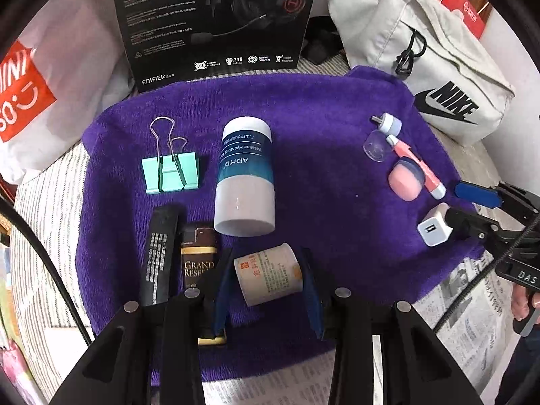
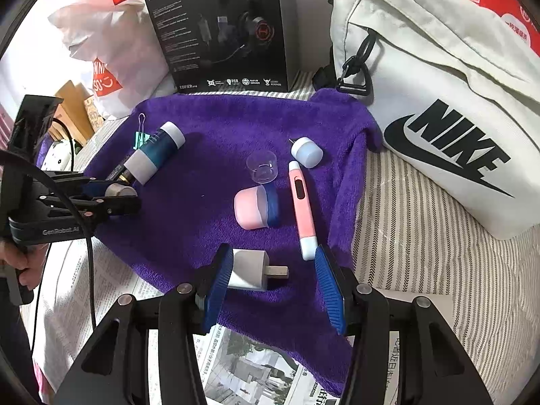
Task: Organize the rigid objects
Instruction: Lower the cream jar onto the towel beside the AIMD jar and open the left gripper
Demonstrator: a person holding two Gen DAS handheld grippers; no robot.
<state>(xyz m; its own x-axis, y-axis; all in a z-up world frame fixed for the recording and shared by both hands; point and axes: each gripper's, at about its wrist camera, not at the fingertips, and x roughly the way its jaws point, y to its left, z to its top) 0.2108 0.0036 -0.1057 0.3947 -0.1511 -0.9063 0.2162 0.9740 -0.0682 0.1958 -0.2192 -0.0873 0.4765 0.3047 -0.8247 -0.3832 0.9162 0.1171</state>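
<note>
A purple towel (image 1: 303, 108) (image 2: 209, 118) holds the objects. My left gripper (image 1: 266, 287) is shut on a small white jar with an orange label (image 1: 268, 275), seen from the side in the right wrist view (image 2: 116, 190). My right gripper (image 2: 275, 283) is open around a white USB charger (image 2: 249, 268) (image 1: 433, 227), which touches its left pad; the gripper also shows in the left wrist view (image 1: 467, 207). On the towel lie a teal-and-white Vaseline bottle (image 1: 244, 175) (image 2: 157, 150), a green binder clip (image 1: 170, 172), a pink pen-like tool (image 2: 302, 209), a pink jar (image 2: 254, 206) and a clear cup (image 2: 261, 167).
A black flat bar (image 1: 158, 253) and a "Grand Reserve" pack (image 1: 199, 260) lie by my left gripper. A black Edifier box (image 1: 216, 20), a white Nike bag (image 2: 438, 101) and a white plastic bag (image 1: 40, 101) ring the towel. Newspaper (image 2: 243, 368) lies at the front.
</note>
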